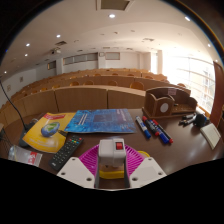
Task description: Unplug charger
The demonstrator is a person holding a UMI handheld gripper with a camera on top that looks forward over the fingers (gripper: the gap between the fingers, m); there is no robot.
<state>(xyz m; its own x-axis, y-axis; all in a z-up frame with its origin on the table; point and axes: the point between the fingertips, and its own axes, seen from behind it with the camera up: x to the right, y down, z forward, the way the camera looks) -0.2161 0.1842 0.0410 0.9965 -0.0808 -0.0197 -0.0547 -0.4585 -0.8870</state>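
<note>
A white charger with a red rectangle on its top sits between my gripper's two fingers. The pink pads press against it from both sides. A yellow piece shows just under the charger, low between the fingers. The gripper is shut on the charger, which is held above the dark table. No socket or cable is visible; whatever lies below the charger is hidden by the fingers.
On the table ahead lie a blue sheet, a yellow object to the left, a black remote-like item, red and blue markers, and a wooden organiser at the right. Rows of wooden benches stand beyond.
</note>
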